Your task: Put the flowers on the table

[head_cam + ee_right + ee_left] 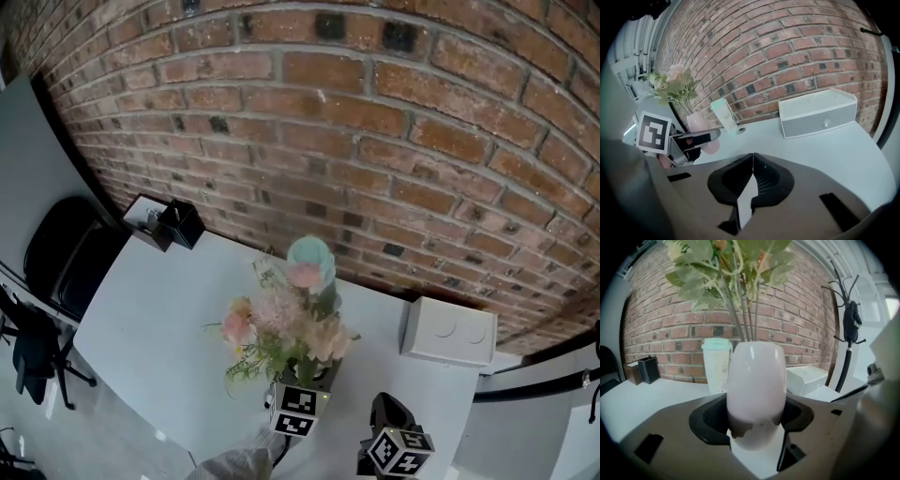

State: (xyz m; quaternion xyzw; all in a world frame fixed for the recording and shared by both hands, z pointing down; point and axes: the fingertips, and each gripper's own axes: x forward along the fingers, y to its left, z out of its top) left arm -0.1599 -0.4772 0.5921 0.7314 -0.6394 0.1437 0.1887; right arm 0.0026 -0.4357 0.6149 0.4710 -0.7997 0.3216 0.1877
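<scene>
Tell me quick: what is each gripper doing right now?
Left gripper: closed on the vase holding the flowers.
Right gripper: closed, nothing between its jaws.

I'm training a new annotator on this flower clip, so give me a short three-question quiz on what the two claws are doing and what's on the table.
1. True or false: the right claw is shut with nothing in it.
2. What is the left claw clamped on? A) the vase of flowers; B) a book; C) a bottle.
3. Fill in: in the left claw view, a lidded ___ stands on the table behind the vase.
Key: 1 true; 2 A; 3 cup.
</scene>
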